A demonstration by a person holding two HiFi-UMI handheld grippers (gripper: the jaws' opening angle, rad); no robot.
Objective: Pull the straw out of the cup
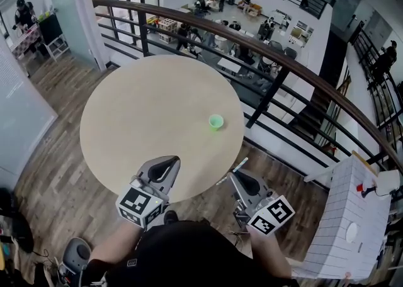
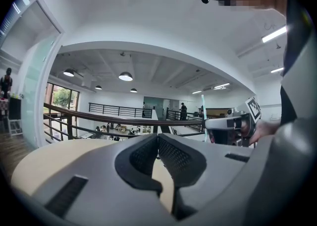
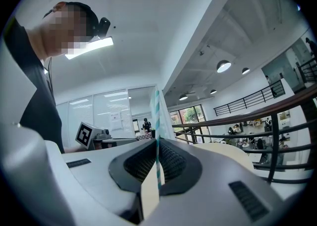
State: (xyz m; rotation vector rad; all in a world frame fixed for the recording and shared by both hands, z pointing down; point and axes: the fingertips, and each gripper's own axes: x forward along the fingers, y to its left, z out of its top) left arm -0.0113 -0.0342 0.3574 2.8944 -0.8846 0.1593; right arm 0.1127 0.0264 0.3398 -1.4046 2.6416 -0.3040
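1. Round counter, smooth pale beige top. A dark curved railing wraps its far and right sides, and wood-plank floor lies open to the left.
2. The cup is small, round and light green. It stands upright on the counter toward the right edge.
3. The right claw is off the counter's near right rim, and it's pinching the straw. The straw is thin with white and teal stripes. It crosses the meshed black pads and sticks out above and below them.
4. So the straw is clear of the cup and well apart from it, held out beyond the counter's near edge.
5. The left claw has grey shells and black textured pads. The tips are pressed together with nothing between them. It hangs at the near rim, near the right claw.
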